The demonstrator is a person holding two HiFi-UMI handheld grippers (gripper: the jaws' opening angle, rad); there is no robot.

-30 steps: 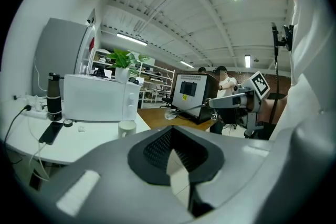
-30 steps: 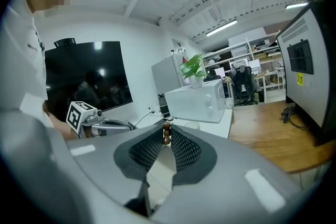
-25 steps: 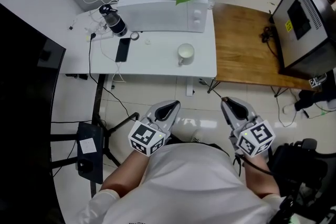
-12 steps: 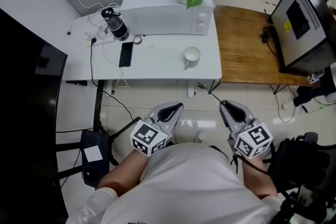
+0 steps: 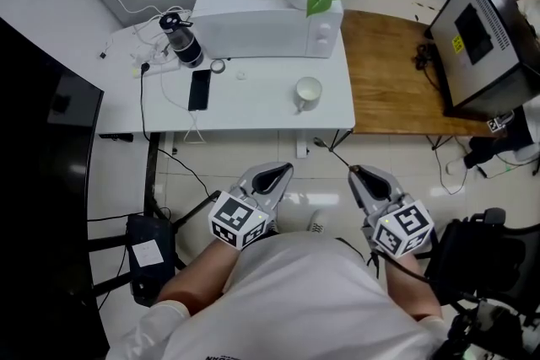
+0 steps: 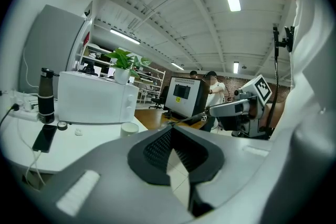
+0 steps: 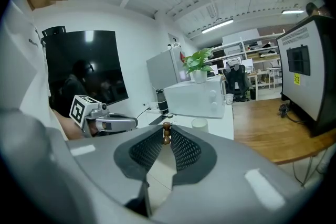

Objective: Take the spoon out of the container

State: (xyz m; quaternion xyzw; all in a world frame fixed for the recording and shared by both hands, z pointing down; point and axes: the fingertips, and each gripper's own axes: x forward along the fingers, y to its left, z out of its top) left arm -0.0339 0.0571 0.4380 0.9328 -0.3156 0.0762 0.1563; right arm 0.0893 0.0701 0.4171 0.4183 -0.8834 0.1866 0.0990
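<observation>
The spoon (image 7: 166,134) is not in any container. The right tool (image 5: 363,177) pinches it by its thin brown handle, whose beaded end shows between the tips of the two pads. From there the long axis runs forward and to the left, low over the floor, and the far end stops short of the near edge of the white surface (image 5: 253,110). The bowl end is too small to make out.

The left tool (image 5: 274,175) has its pads pressed together at the tips with nothing between them. It is held close to the body, level with the right one.

The only open container in sight is a white cup (image 5: 308,90). It stands upright on the surface, well apart from both tools and far ahead of them. It is in front of the microwave (image 5: 261,21) and toward the surface's right end. It lies between the lines of the two tools and nearer the right one. From above its inside looks bare, though that view is small.

Judging by this, the removal itself looks done, and the right hand is the one that carries the spoon.
</observation>
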